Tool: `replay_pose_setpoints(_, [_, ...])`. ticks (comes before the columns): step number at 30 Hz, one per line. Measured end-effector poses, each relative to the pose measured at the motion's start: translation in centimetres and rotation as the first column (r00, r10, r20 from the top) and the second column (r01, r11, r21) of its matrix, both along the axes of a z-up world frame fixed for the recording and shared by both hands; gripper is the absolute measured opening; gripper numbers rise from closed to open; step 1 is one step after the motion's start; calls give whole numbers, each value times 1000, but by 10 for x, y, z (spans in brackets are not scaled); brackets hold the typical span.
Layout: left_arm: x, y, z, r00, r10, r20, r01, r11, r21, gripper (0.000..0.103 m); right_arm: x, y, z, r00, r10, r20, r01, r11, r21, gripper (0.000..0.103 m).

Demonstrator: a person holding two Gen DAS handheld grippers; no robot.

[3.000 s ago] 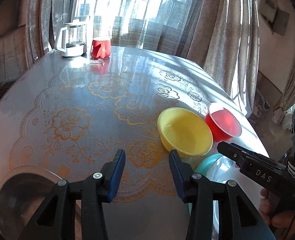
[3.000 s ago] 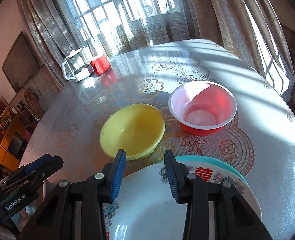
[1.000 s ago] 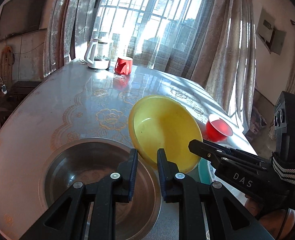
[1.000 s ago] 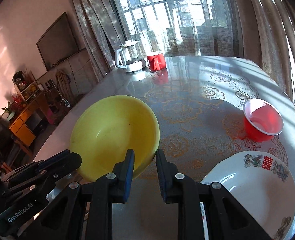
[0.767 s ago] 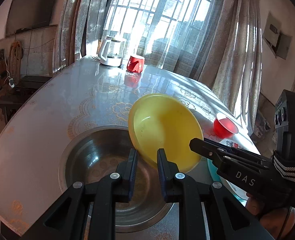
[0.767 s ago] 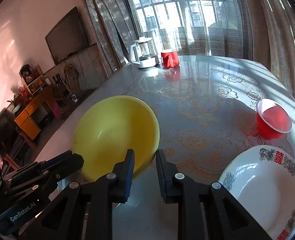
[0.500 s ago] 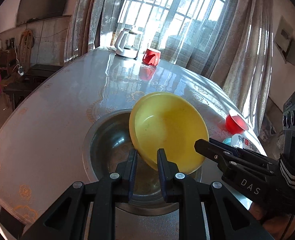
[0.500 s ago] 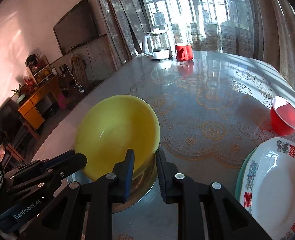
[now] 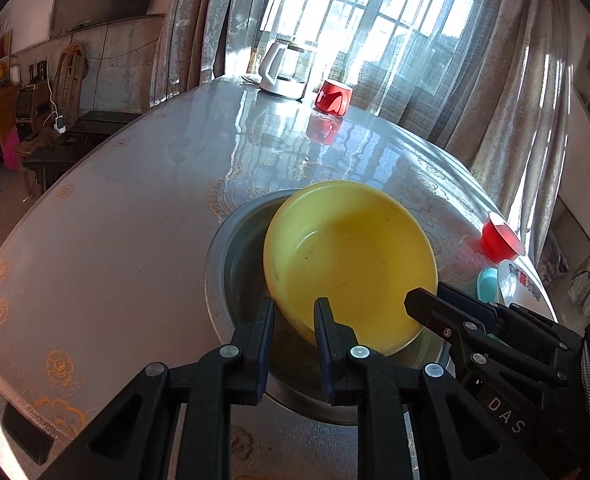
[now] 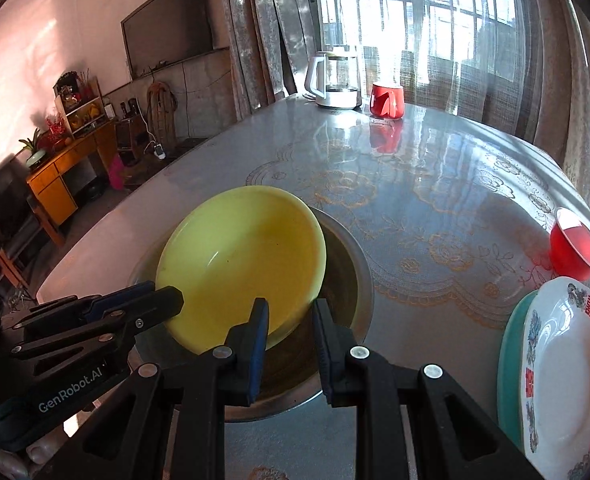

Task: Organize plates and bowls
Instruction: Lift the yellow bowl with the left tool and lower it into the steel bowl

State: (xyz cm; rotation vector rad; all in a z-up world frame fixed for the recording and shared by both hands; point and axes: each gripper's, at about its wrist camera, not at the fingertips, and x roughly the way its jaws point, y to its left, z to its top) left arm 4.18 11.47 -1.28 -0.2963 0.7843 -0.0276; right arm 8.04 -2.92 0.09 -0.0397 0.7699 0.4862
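Observation:
A yellow bowl (image 9: 351, 256) hangs tilted over a large steel basin (image 9: 231, 264) near the table's front edge. My left gripper (image 9: 293, 316) is shut on the bowl's near rim. My right gripper (image 10: 289, 320) is shut on the rim at the other side; the bowl (image 10: 243, 256) and the basin (image 10: 351, 272) also show in the right wrist view. A red plastic bowl (image 10: 575, 244) stands at the right. A white patterned plate (image 10: 567, 364) lies on a teal plate (image 10: 509, 356) at the right edge.
A white kettle (image 10: 335, 80) and a red mug (image 10: 387, 100) stand at the table's (image 9: 115, 220) far side by the window. A lace mat (image 10: 415, 208) covers the middle. Furniture stands on the floor to the left.
Both grippers closed on the yellow bowl, lifted it from the mat and carried it toward the near left. It now hangs over the steel basin, lower than half a second ago.

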Motion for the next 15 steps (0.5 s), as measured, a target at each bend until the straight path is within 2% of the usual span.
replay_pose_setpoints(15, [0,1,0,1000,2,-1,-2,1000,-3,20,-8,2,0,1000,-2,10,2,1000,-15,24])
